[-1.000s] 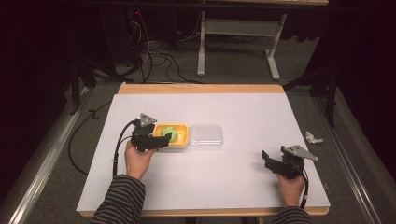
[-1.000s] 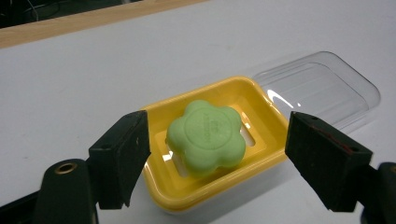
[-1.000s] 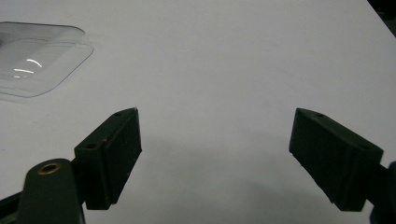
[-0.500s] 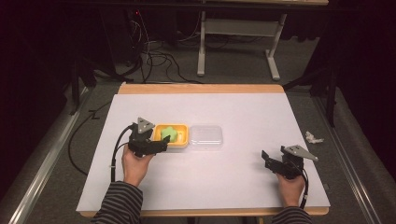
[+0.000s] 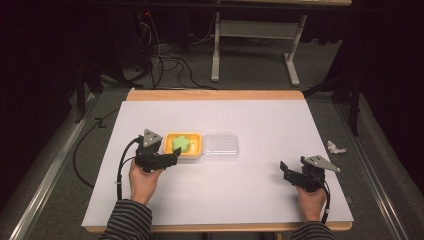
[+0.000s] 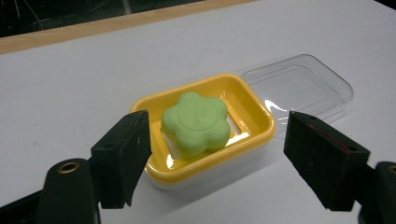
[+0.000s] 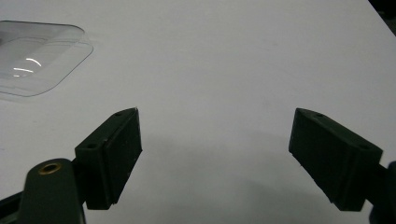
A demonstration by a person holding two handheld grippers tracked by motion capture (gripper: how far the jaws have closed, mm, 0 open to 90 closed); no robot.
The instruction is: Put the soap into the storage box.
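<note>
High view: your white-topped desk (image 5: 250, 200) with a wooden edge carries a yellow rectangular plastic soap dish (image 5: 183, 145), and a green flower-shaped soap bar (image 5: 181, 144) lies inside it. A clear plastic lid (image 5: 220, 147) lies flat on the desk, touching the dish's right side. Your left tool (image 5: 170, 157) sits just beside the dish's left end, pointing toward it. Left gripper view: its jaws stand wide apart, one on each side of the dish's near end, gripping nothing. Your right tool (image 5: 287, 170) rests near the desk's right edge, well apart from the lid. Right gripper view: its jaws stand wide apart over bare desk. A crumpled white scrap (image 5: 336, 147) lies on the floor beyond the desk's right edge.
</note>
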